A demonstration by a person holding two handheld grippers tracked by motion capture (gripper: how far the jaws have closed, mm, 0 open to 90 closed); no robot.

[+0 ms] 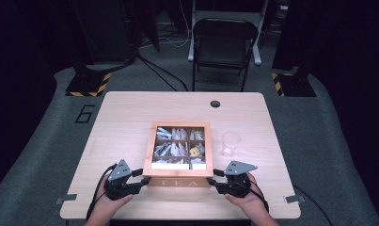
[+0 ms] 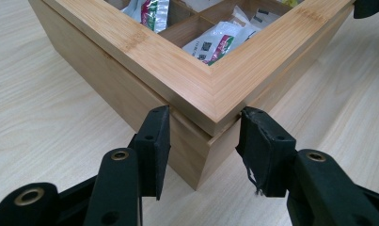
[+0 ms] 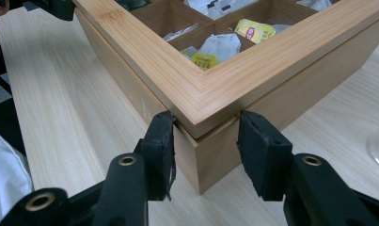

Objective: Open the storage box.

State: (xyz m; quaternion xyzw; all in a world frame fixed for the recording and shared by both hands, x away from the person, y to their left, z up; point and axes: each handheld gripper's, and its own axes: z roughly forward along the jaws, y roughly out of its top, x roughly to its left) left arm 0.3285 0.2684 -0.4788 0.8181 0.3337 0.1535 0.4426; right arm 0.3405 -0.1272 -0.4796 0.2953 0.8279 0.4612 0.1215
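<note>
Both grippers (image 1: 146,180) (image 1: 210,181) clamp the tea box's (image 1: 179,181) near corners.

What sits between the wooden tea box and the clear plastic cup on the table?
Nothing: in the high view, bare light-wood tabletop separates the wooden tea box from the clear plastic cup standing to its right.

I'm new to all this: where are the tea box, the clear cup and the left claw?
tea box (image 1: 151,141), high view, left rim.
clear cup (image 1: 230,143), high view, its side wall.
left claw (image 2: 203,136), left gripper view, between its fingertips.
</note>
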